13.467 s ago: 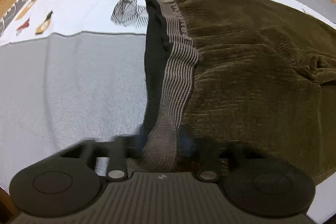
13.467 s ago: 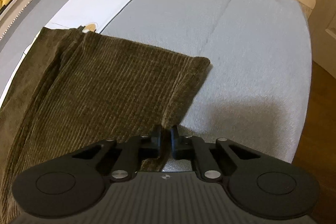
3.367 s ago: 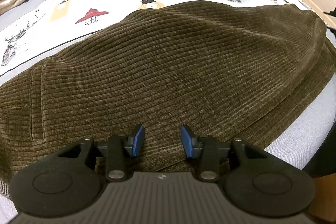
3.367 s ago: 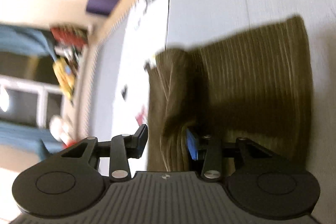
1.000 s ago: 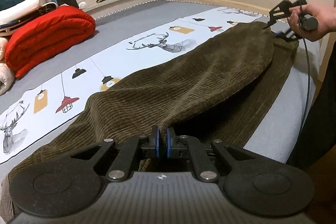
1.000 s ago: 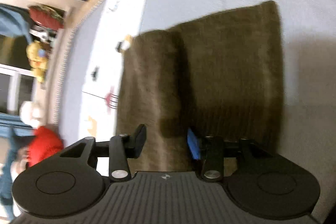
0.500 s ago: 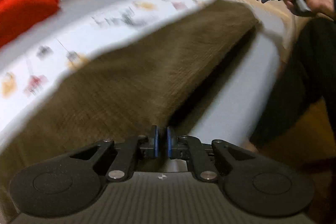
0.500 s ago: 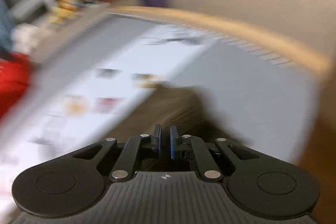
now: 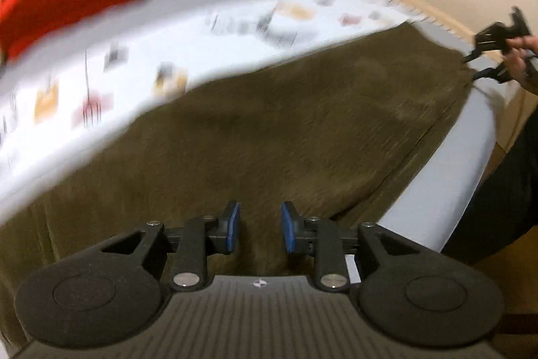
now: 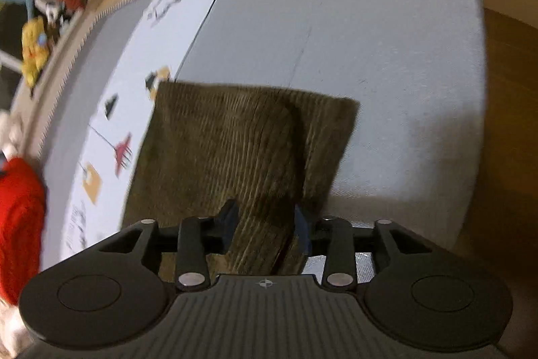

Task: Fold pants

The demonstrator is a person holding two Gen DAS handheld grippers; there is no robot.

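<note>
1. Left wrist view: the left gripper [image 9: 259, 229] has its blue pads parted and widening; the brown corduroy pants [image 9: 285, 130] lie beneath and ahead of them, unpinched.
2. Right wrist view: the right gripper [image 10: 265, 227] jaws are spreading, with a raised fold of the pants [image 10: 242, 150] between them (contact unclear).
3. Beyond both tongs, the pants lie flat on the grey bed [image 10: 386, 32].

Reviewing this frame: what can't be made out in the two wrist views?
- Left wrist: bedsheet prints smeared by motion blur.
- Left wrist: near end of the pants hidden under the opening left gripper.
- Left wrist: right gripper small at the frame edge; its jaws unreadable.
- Right wrist: whether the opening right gripper still pinches the fold between its jaws; blur and shadow.
</note>
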